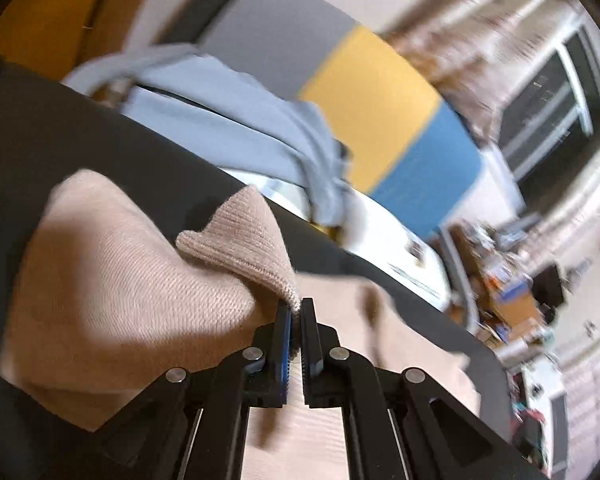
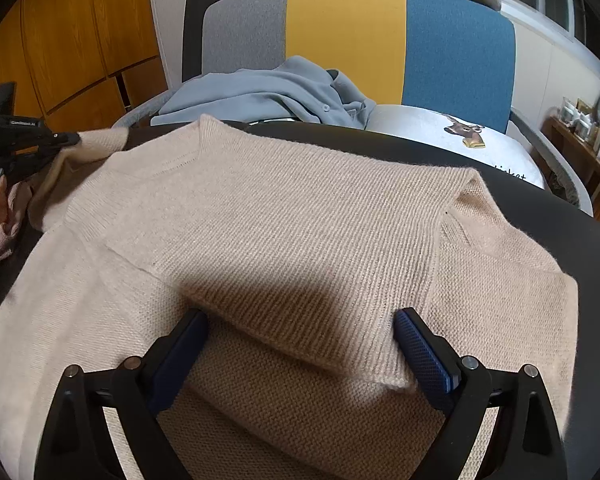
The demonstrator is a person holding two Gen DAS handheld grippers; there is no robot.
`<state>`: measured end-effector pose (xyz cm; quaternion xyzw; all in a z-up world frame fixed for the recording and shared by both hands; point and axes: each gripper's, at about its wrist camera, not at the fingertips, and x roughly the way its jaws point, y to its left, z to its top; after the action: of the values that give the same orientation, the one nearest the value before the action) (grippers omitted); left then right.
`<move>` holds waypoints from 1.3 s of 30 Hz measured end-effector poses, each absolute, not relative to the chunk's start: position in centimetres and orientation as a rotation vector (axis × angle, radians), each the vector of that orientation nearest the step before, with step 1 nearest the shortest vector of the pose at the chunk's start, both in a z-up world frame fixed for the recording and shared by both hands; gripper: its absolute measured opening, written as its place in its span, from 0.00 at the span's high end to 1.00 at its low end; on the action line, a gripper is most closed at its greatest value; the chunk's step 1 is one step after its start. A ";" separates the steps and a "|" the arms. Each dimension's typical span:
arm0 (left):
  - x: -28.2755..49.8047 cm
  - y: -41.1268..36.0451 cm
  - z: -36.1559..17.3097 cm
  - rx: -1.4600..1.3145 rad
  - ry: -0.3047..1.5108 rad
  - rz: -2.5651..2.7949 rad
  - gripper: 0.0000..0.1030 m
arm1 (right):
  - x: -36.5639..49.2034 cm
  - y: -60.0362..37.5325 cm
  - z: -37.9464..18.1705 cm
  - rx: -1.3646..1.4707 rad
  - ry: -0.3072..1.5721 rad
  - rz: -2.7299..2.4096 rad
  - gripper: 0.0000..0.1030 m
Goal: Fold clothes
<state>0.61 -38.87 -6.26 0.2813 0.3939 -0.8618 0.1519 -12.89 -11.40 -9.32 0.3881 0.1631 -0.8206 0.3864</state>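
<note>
Beige sweater (image 2: 284, 216) fills frame centre on the black table (image 2: 580, 248), ribbed panel already laid over. My left gripper (image 1: 296, 312) is clenched on a ribbed corner; right gripper (image 2: 300, 344) released, straddling the fold. Mid-fold, I judge; more folds left.

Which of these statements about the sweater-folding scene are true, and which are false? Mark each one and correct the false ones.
1. The left gripper is shut on the beige sweater. True.
2. The right gripper is clamped shut. False: its jaws stand wide apart over a ribbed fold.
3. A light blue garment lies behind the sweater. True.
4. The chair back is plain red. False: it is grey, yellow and blue.
</note>
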 end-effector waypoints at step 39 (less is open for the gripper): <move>11.7 -33.1 -13.1 0.655 1.241 -2.413 0.76 | -7.9 -21.7 -3.0 0.775 0.667 -2.008 0.26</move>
<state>11.70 -33.12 -13.14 0.2312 0.4377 -0.8513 0.1741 -7.91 -21.72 -3.04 0.3106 0.2674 -0.8046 0.4297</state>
